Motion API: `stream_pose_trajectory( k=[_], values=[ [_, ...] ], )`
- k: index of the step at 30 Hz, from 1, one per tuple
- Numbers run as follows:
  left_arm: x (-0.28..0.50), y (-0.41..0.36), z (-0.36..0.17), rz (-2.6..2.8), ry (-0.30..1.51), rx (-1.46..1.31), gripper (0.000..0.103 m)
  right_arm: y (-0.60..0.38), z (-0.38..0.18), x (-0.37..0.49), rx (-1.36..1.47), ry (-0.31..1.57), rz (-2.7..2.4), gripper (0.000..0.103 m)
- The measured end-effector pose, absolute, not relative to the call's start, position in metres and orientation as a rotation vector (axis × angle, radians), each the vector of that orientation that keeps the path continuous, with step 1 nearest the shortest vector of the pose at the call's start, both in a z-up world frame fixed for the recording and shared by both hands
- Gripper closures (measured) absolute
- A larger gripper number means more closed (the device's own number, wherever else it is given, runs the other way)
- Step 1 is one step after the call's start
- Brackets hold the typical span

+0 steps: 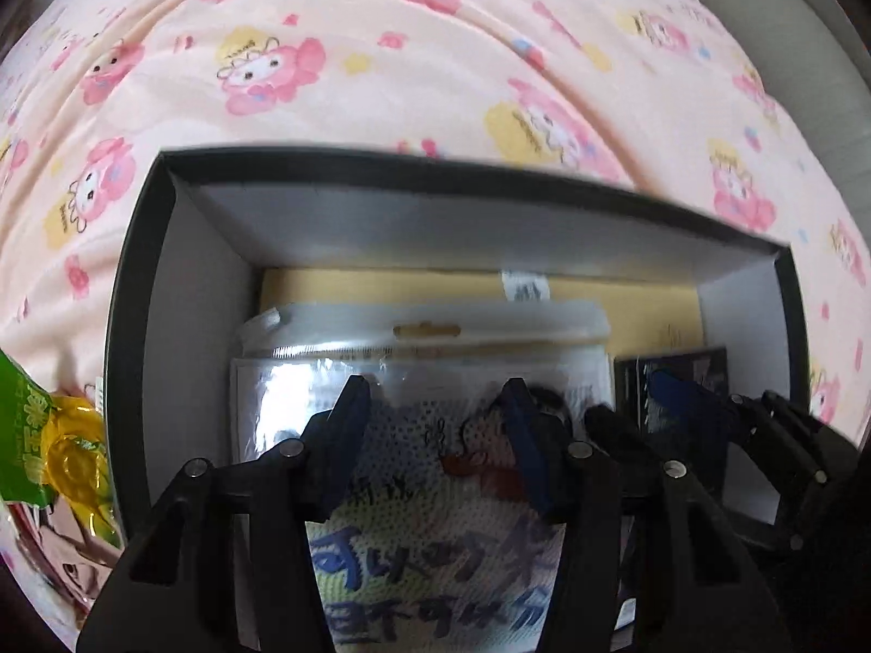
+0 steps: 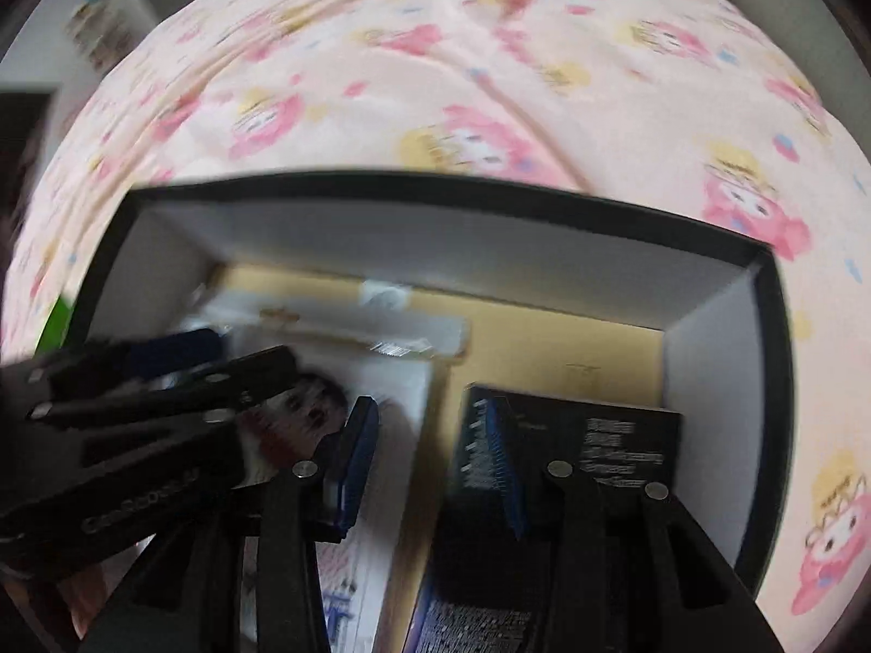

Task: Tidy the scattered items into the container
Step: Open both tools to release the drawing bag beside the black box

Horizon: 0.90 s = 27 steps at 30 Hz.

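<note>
Both grippers point down into the open box (image 1: 136, 326), which sits on a pink cartoon-print sheet (image 1: 381, 54). The left gripper (image 1: 435, 408) stands partly open over a clear bag (image 1: 424, 359) with a printed cloth inside; I cannot tell whether its pads press the bag. The right gripper (image 2: 435, 435) is partly open around the left edge of a dark carton (image 2: 599, 435) in the box; whether it grips is unclear. A green packet (image 1: 32, 435) lies outside, left of the box.
</note>
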<state>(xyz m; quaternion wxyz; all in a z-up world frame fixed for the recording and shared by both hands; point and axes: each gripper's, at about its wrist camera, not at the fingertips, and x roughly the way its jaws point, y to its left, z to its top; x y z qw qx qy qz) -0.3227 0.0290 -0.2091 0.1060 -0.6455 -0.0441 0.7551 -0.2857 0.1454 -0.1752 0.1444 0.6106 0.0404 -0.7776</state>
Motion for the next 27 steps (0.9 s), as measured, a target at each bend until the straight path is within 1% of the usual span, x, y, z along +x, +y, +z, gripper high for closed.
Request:
stream_pose_trajectory(
  k=[2,5,9,11,14,16,18,20,22,23,24,25,27],
  values=[
    [-0.317,0.025,-0.207,2.216,-0.134,-1.892,0.052,0.142,-0.174,-0.281,1.750,0.123,-2.190,0.065],
    [-0.314,0.015,-0.200,2.190,-0.216,-1.865,0.052,0.137,-0.164,-0.268,1.665,0.156,-2.164,0.065],
    [-0.322,0.016,-0.191,2.244,-0.207,-1.809,0.052,0.160,-0.153,-0.273,1.668,0.017,-2.256,0.066],
    [-0.327,0.020,-0.195,2.205,-0.242,-1.818,0.052,0.173,-0.154,-0.279,1.704,0.006,-2.314,0.066],
    [-0.330,0.025,-0.203,2.190,-0.206,-1.833,0.052,0.179,-0.163,-0.281,1.735,0.075,-2.307,0.065],
    [-0.331,0.025,-0.203,2.206,-0.167,-1.847,0.053,0.179,-0.175,-0.282,1.770,0.039,-2.251,0.063],
    [-0.329,0.021,-0.203,2.203,-0.158,-1.903,0.053,0.178,-0.174,-0.280,1.756,0.043,-2.259,0.062],
    [-0.327,0.017,-0.201,2.139,-0.214,-1.912,0.053,0.174,-0.172,-0.279,1.745,0.011,-2.218,0.063],
    [-0.326,0.016,-0.195,2.111,-0.272,-1.852,0.053,0.168,-0.171,-0.276,1.730,-0.019,-2.176,0.063],
    [-0.327,0.017,-0.190,2.139,-0.260,-1.817,0.053,0.168,-0.169,-0.276,1.708,-0.004,-2.194,0.063],
    [-0.329,0.021,-0.184,2.197,-0.210,-1.775,0.053,0.165,-0.165,-0.280,1.685,0.033,-2.232,0.063],
    [-0.330,0.027,-0.181,2.236,-0.172,-1.751,0.053,0.163,-0.161,-0.287,1.673,0.099,-2.294,0.063],
    [-0.337,0.035,-0.183,2.249,-0.140,-1.752,0.053,0.162,-0.158,-0.301,1.683,0.166,-2.364,0.063]
  ],
)
